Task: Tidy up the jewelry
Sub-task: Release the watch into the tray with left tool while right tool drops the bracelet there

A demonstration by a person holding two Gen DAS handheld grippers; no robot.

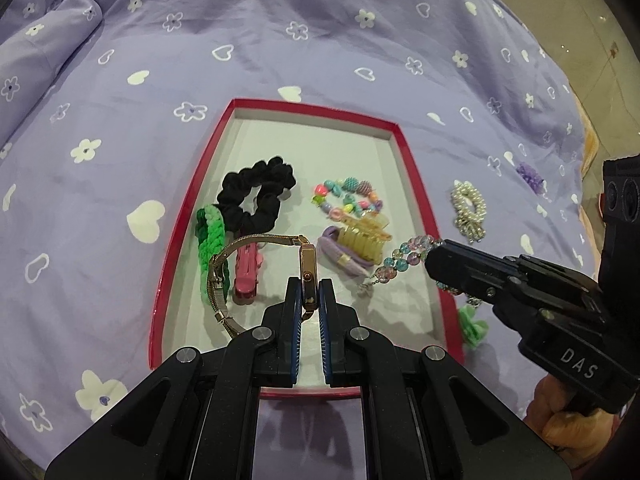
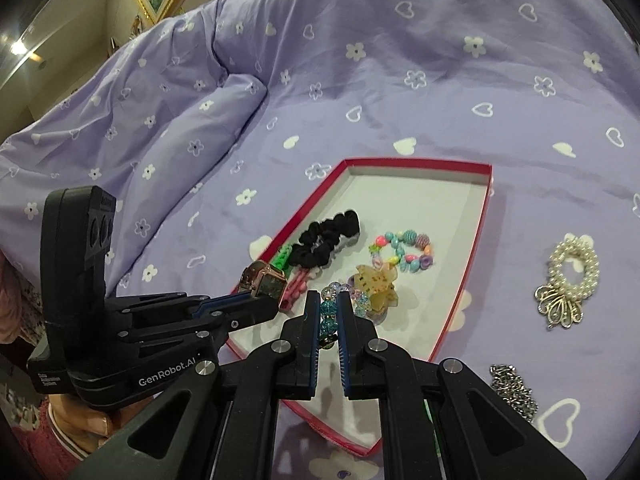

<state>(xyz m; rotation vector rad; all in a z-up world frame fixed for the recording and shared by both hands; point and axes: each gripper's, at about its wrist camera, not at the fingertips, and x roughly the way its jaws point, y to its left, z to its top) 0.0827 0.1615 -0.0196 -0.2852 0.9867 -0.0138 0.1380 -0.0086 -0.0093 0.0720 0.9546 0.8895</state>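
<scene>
A red-rimmed tray (image 1: 408, 184) lies on the purple bedspread and holds a black scrunchie (image 1: 256, 196), a green braided band (image 1: 210, 240), a pink clip (image 1: 248, 276), a colourful bead bracelet (image 1: 348, 200), a yellow claw clip (image 1: 366, 240) and a purple hair tie (image 1: 344, 258). My left gripper (image 1: 309, 292) is shut on a gold watch (image 1: 308, 268) over the tray's near part; the watch also shows in the right wrist view (image 2: 266, 282). My right gripper (image 2: 329, 308) is shut on a glass bead bracelet (image 2: 329, 312), which hangs over the tray's right side (image 1: 404, 258).
On the bedspread right of the tray (image 2: 486, 196) lie a pearl hair tie with a silver ornament (image 2: 568, 280), a silver chain (image 2: 514, 388), a purple flower piece (image 1: 530, 176) and a green piece (image 1: 474, 326). A folded quilt ridge (image 2: 180, 120) rises at the far left.
</scene>
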